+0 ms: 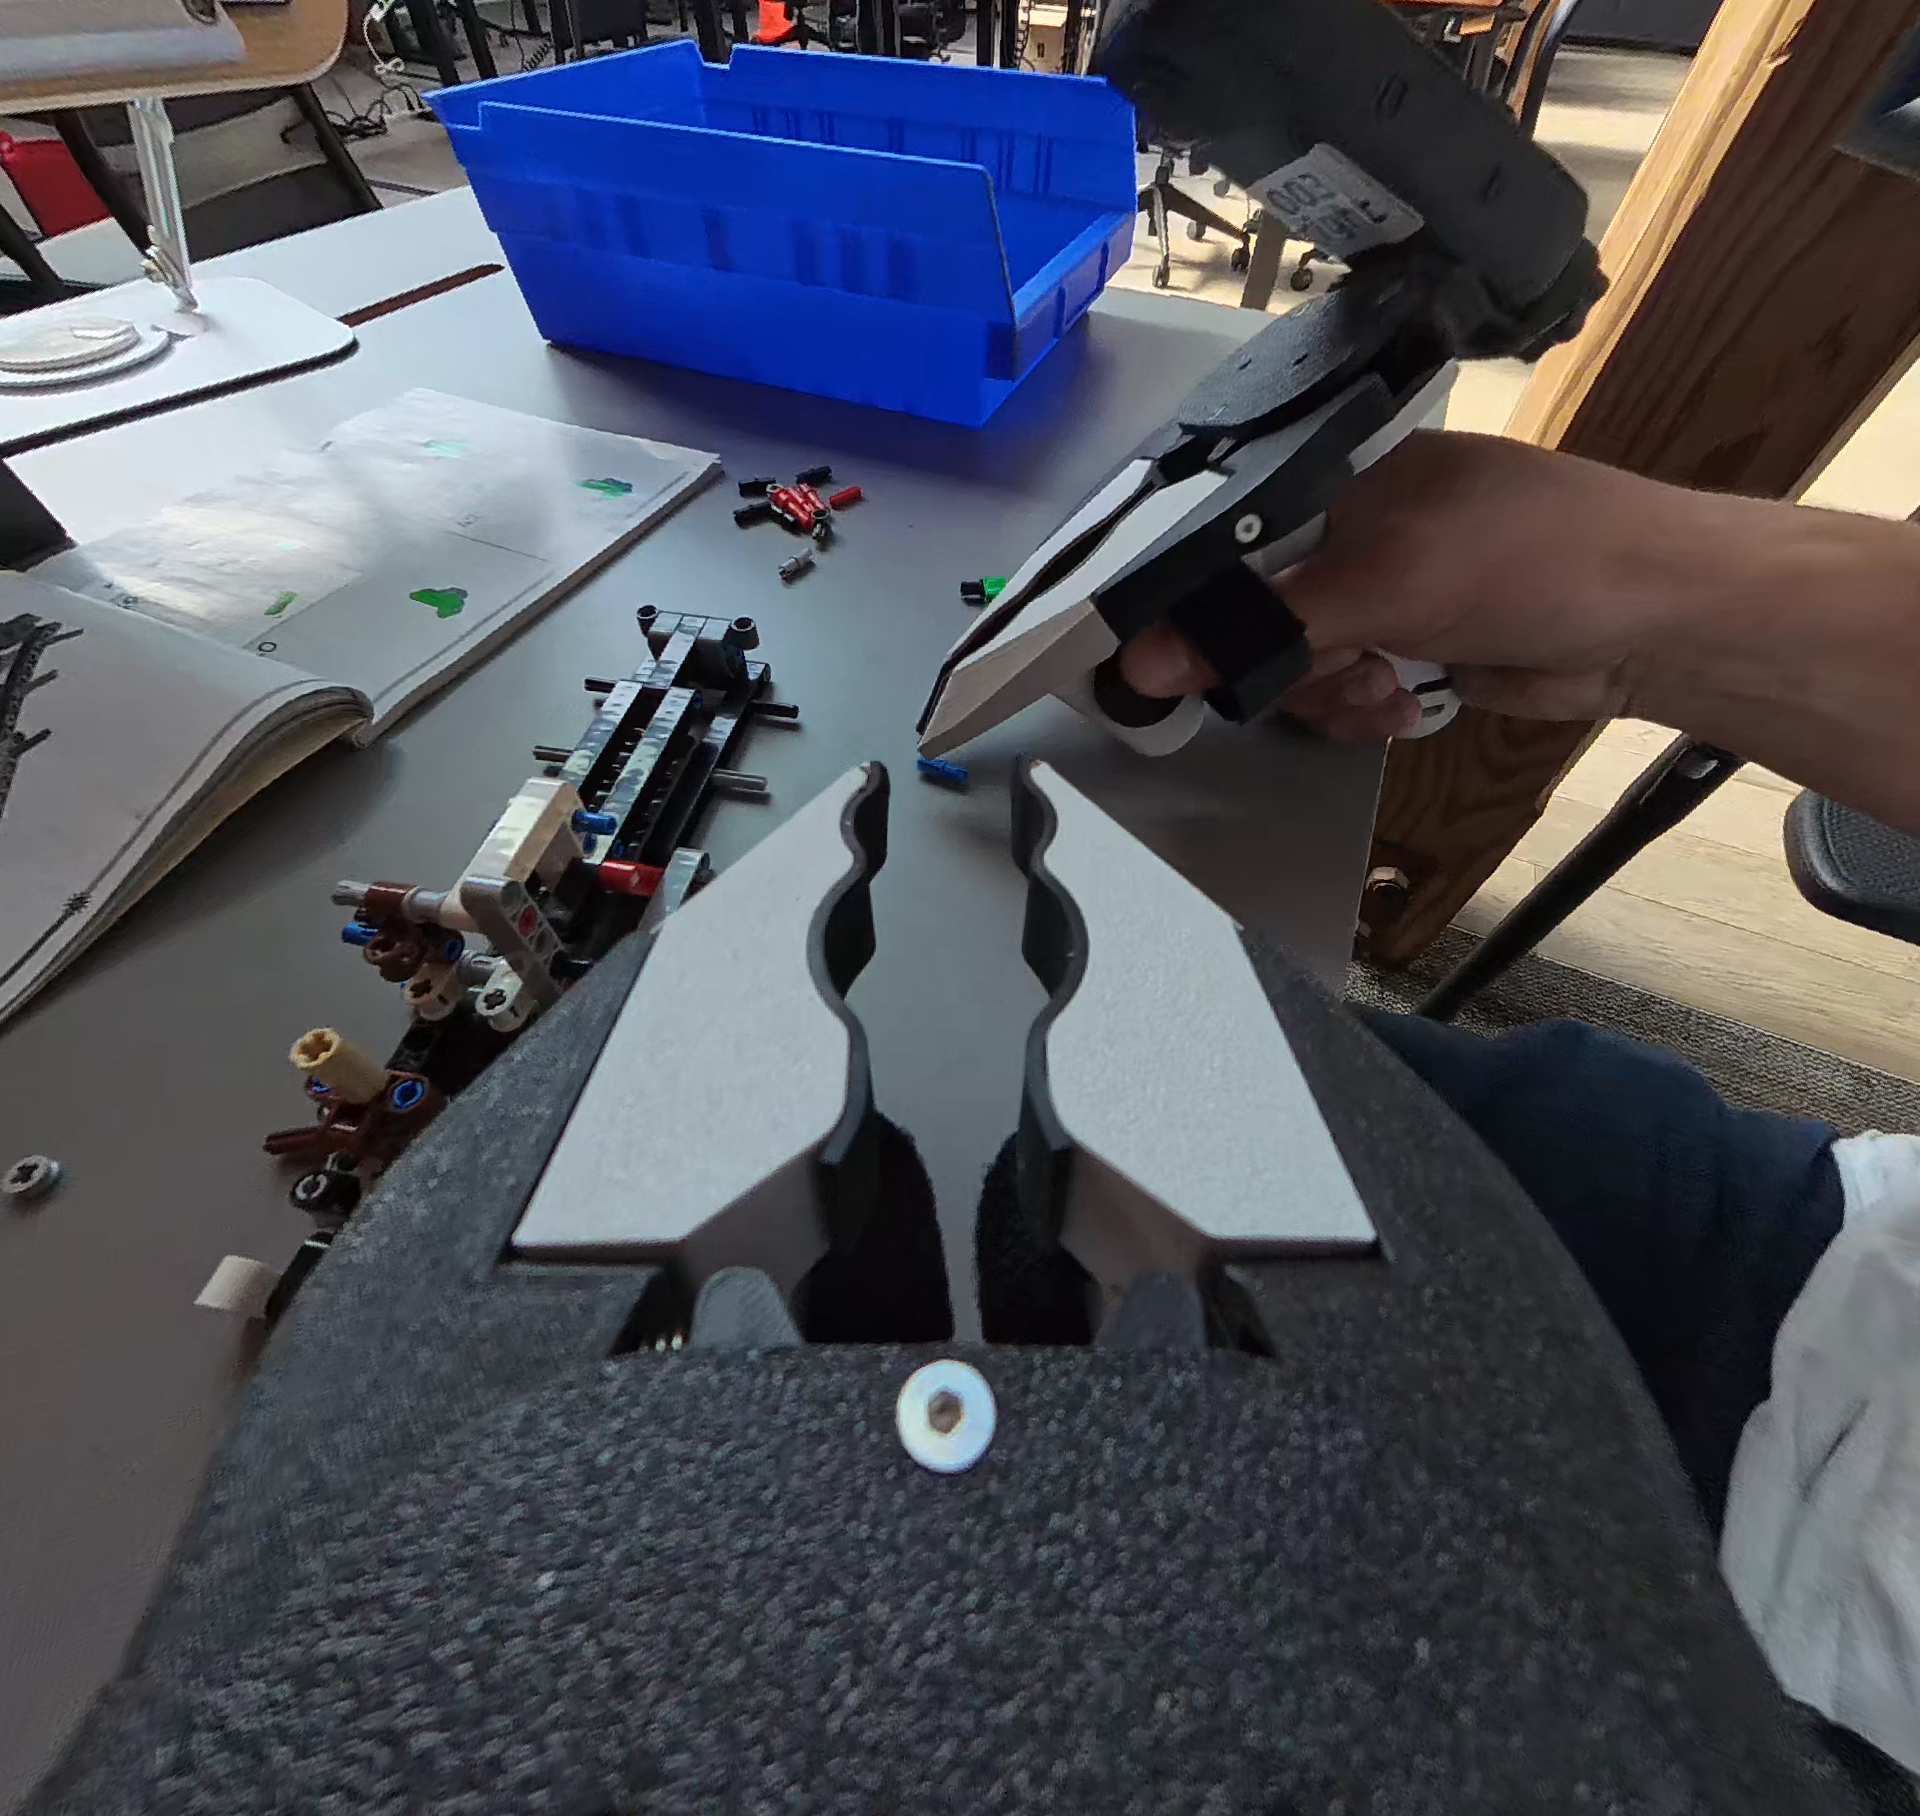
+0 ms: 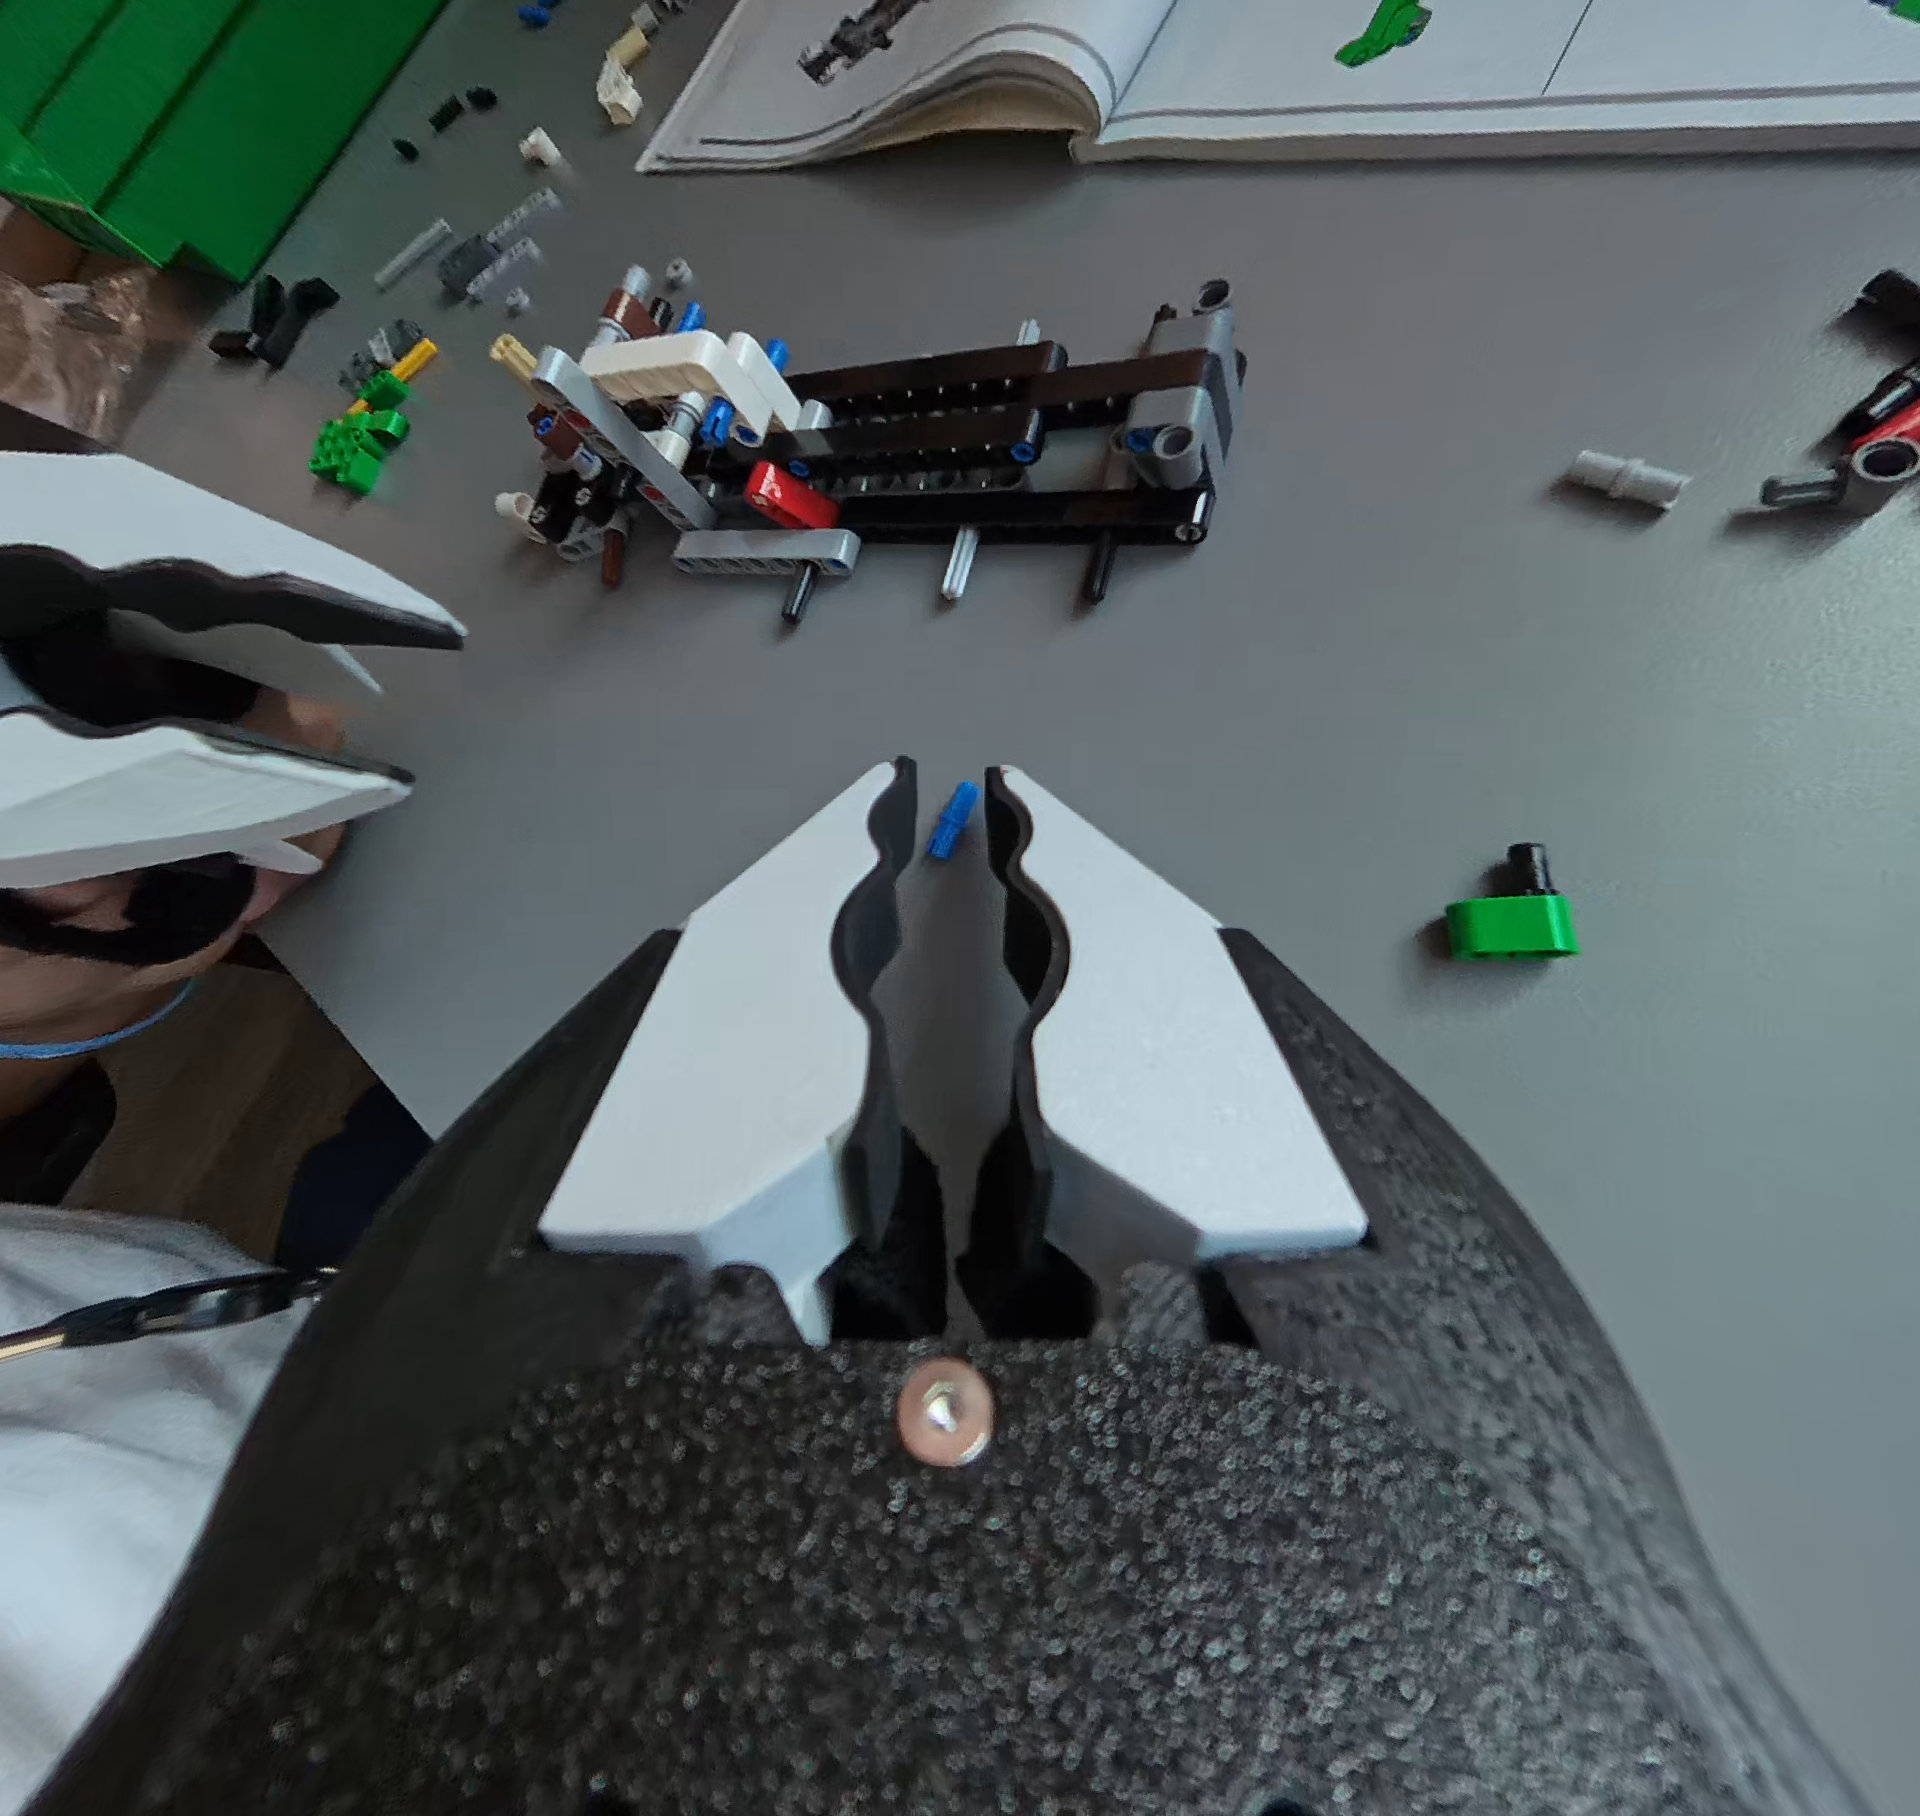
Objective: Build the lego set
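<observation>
A long black Lego chassis (image 2: 935,447) with grey, white, red and brown parts at one end lies on the grey table; it also shows in the left wrist view (image 1: 665,748). A small blue pin (image 2: 951,821) lies on the table between my right gripper's fingertips, which are slightly apart around it. My right gripper (image 2: 948,774) is narrowly open, tips down at the table. In the left wrist view the blue pin (image 1: 942,771) lies just under the right gripper's tip (image 1: 932,727). My left gripper (image 1: 951,779) is open and empty, just short of the pin.
An open instruction book (image 1: 312,561) lies left of the chassis. A blue bin (image 1: 790,228) stands at the back. Loose red and black parts (image 1: 795,504), a green piece with a black pin (image 2: 1512,919), a grey pin (image 2: 1621,483) and a green bin (image 2: 208,52) are around.
</observation>
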{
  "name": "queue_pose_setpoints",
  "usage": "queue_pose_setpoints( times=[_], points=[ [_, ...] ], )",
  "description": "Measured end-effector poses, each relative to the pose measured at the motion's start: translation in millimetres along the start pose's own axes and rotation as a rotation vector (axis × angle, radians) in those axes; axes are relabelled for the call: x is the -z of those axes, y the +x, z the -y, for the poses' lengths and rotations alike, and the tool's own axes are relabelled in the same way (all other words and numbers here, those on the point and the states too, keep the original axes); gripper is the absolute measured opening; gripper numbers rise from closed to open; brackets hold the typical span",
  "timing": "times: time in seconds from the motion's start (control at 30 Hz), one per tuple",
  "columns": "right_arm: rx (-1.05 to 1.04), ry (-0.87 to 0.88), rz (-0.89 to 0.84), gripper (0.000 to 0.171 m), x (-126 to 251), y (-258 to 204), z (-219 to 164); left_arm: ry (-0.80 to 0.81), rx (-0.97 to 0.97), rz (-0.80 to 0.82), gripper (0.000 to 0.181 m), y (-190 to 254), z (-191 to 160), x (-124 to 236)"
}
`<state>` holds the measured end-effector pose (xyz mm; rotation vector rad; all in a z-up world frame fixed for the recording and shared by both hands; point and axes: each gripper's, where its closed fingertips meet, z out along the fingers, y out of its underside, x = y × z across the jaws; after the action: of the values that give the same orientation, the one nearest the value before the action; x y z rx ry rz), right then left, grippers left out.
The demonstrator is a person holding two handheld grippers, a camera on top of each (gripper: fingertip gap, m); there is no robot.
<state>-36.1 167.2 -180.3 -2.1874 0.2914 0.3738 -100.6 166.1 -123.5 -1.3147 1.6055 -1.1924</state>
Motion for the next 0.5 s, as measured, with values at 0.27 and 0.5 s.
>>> queue_pose_setpoints(
  times=[0.27,0.5],
  points=[
    [0.015,0.151,0.054,0.027,37.1,23.6,28.0,-0.169,0.069,0.058,0.022,-14.3,-22.3,-16.0],
    [0.200,0.034,-0.118,0.033,60.0,72.3,14.1,-0.213,0.090,0.079,0.022,-19.0,-28.9,-19.3]
  ],
)
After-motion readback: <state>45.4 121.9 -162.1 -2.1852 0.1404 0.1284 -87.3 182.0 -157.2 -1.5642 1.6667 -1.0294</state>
